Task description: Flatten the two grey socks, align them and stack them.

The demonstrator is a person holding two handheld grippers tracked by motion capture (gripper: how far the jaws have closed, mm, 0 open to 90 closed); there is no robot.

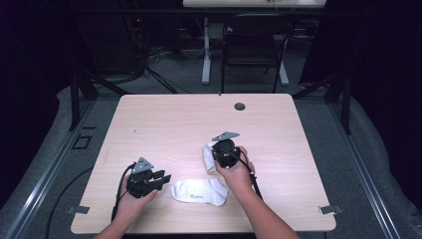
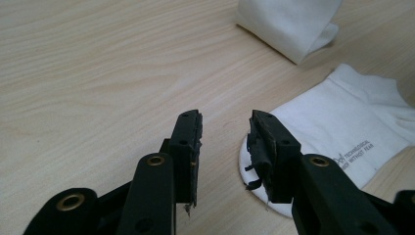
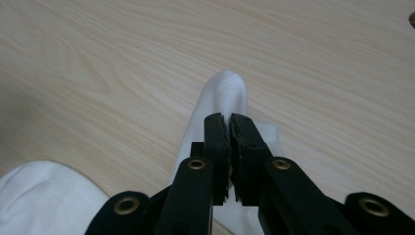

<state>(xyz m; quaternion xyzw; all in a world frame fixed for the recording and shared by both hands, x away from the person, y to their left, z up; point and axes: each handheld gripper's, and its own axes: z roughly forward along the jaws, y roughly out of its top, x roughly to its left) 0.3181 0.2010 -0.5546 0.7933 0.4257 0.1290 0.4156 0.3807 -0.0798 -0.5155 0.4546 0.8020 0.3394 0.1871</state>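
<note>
Two white socks on the table (image 1: 164, 119). Flat sock (image 1: 200, 191) lies near the front edge of the table, between the two hands; second sock (image 1: 208, 155) sits just behind it, under the right gripper (image 3: 229, 122), whose jaws are clenched on its fabric. Left gripper (image 2: 224, 128) is released, jaws apart, at the flat sock's rounded end. Judgement: soft, light, limp cloth; will drape and fold. Best gripped at an edge or cuff.
</note>
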